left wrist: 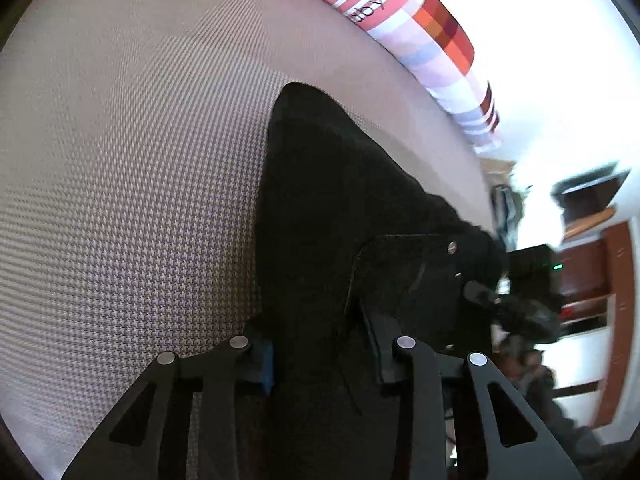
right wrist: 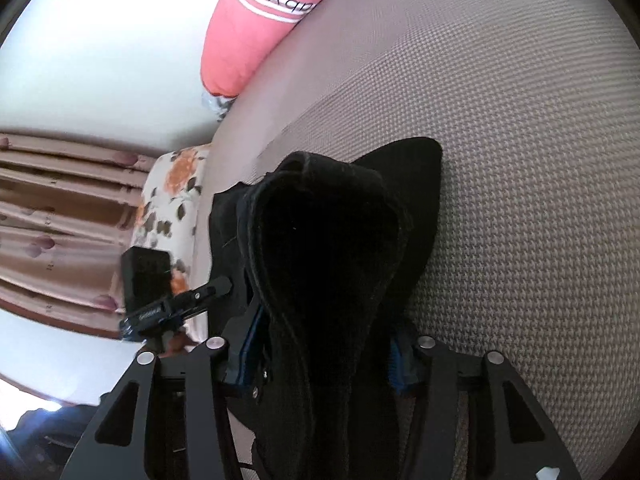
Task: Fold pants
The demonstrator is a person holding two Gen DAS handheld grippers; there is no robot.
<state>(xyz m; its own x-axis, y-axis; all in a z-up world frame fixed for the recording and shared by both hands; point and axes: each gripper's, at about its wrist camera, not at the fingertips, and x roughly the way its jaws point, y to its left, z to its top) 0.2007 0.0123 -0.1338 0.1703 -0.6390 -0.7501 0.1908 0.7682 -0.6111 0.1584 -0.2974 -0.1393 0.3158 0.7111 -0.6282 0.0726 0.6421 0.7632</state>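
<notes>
In the left wrist view, the left gripper (left wrist: 324, 360) points forward and steeply down at a bed covered in a grey houndstooth sheet (left wrist: 132, 184). Its two black fingers are drawn in on a thick fold of the black pants (left wrist: 332, 208): the blue pad of the left finger (left wrist: 262, 364) presses the cloth's left edge, and the right finger sits against a stitched pocket panel with small metal rivets. The pants run on from between the fingers as a dark wedge lying on the sheet, narrowing to a rounded tip well ahead. Beyond that tip, along the far edge of the bed, lies a pink and checked pillow (left wrist: 400, 12). To the right of the fingers the right gripper (left wrist: 520, 312) is visible, blurred, at the pants' right edge.

In the right wrist view, the right gripper (right wrist: 324, 360) also tilts down toward the bed. Its fingers stand partly apart with a raised, bunched loop of the pants (right wrist: 328, 248) filling the space between them; blue pads show on both sides of the cloth and bear against it. Ahead of the fingers the fabric rises as an open fold, then lies flat to a point on the sheet (right wrist: 520, 160). Left of the fingers the left gripper (right wrist: 188, 300) reaches in toward the pants, with a floral cushion (right wrist: 168, 200) behind it and striped curtains (right wrist: 60, 220) farther left.
</notes>
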